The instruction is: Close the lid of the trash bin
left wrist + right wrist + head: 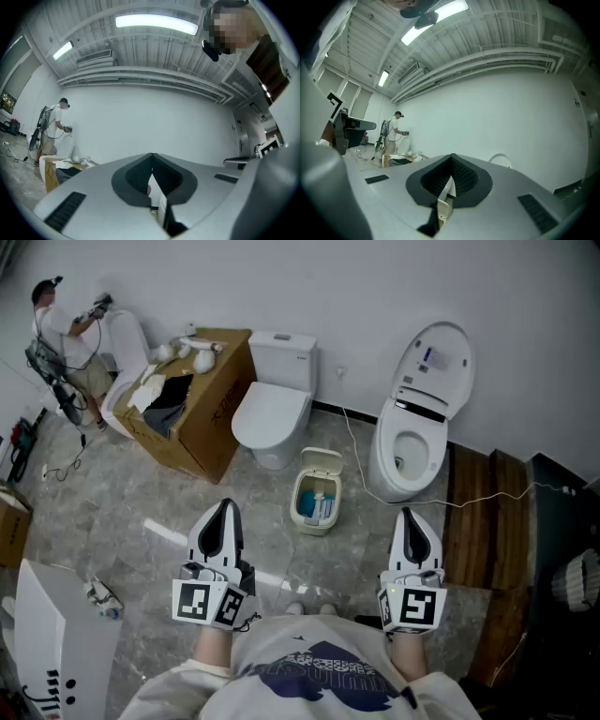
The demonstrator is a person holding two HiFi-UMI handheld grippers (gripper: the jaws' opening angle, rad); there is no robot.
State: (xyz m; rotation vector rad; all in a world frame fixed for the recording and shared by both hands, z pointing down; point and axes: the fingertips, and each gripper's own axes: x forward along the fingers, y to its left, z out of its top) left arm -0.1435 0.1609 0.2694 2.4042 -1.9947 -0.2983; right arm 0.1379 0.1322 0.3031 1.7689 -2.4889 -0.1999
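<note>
In the head view, a small cream trash bin (316, 493) stands on the grey floor between two toilets. Its lid (322, 462) is tipped up and back, and blue and white items show inside. My left gripper (225, 506) hovers near and left of the bin, shut with nothing in it. To the bin's near right my right gripper (408, 515) is also shut and holds nothing. Both point away from me, well short of the bin. In the left gripper view the left gripper (151, 155) faces the white wall with its jaws together. The right gripper (451, 157) looks the same in the right gripper view.
A white toilet (272, 409) with its lid down stands behind the bin, and another toilet (422, 418) with its lid up is to the right. A cardboard box (192, 418) sits at left. Far left works a person (61, 334). Dark wooden steps (487, 521) and a cable (361, 474) lie right.
</note>
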